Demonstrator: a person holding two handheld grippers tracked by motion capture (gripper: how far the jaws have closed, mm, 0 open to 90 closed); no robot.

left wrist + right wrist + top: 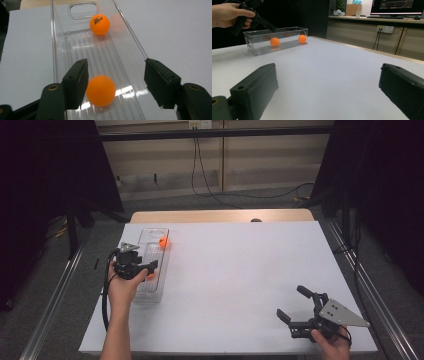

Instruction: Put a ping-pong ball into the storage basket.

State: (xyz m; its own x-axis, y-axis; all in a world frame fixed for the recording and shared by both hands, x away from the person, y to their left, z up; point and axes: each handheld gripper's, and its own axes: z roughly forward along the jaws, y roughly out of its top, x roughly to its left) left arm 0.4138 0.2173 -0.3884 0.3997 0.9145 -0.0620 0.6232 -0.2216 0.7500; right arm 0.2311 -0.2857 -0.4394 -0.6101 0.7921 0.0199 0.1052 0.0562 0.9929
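From the high view the near orange ball (100,90) is mostly hidden under the left gripper (116,82). It lies on the floor of the clear tray (55,50), against one jaw (jaws apart, gripping nothing). A second ball (99,24) sits at the tray's far end. The right gripper (327,95) gapes wide, well away from the tray.

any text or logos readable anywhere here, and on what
Far orange ball in the clear tray: a small dark printed logo, too blurred to read.
Near orange ball: no print on the side that shows.
Monitor in the right gripper view: lines on screen, too small to read.
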